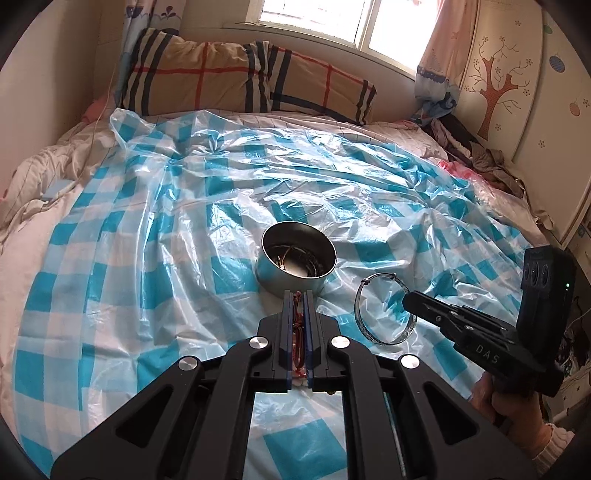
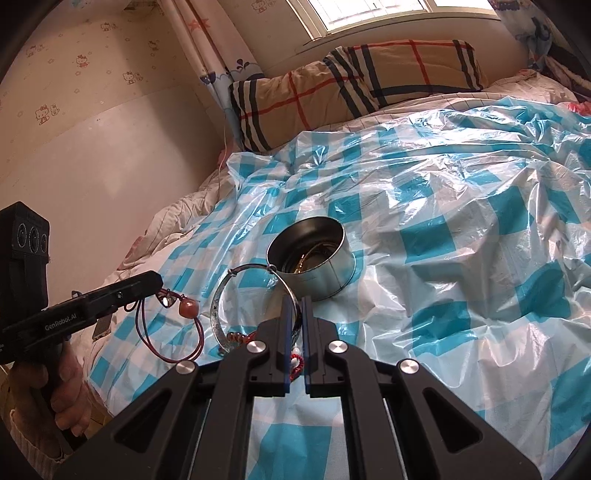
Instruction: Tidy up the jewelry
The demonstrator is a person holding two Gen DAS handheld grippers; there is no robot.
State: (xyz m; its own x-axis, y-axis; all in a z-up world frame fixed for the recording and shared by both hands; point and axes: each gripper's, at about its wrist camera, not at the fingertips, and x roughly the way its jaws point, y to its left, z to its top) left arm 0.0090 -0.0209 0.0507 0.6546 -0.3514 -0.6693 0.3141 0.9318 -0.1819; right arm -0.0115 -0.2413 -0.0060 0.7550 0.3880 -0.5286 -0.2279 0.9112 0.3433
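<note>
Wall: pale wallpaper with small cartoon cats at far left in the right wrist view.
Left gripper: jaws nearly closed, pinching a red cord bracelet. In the right wrist view the left gripper reaches in from the left, raised over the sheet, with the cord's loop and a reddish bead hanging below its tip.
Bed: covered by a crinkled blue-and-white checked plastic sheet.
Pillow: plaid, at the head of the bed under the window.
Tin: round metal, open at the top, standing on the sheet just ahead of the left gripper; thin jewelry pieces lie inside, too dim to name.
Silver bangle: just right of the tin in the left wrist view, standing tilted off the sheet, with its near edge in the right gripper.
Right gripper: jaws close together, clamped on the bangle's rim; the far side of the ring overlaps the tin's wall. A second red beaded piece lies on the sheet just under the bangle.
Wardrobe: at far right, with a tree decal.
</note>
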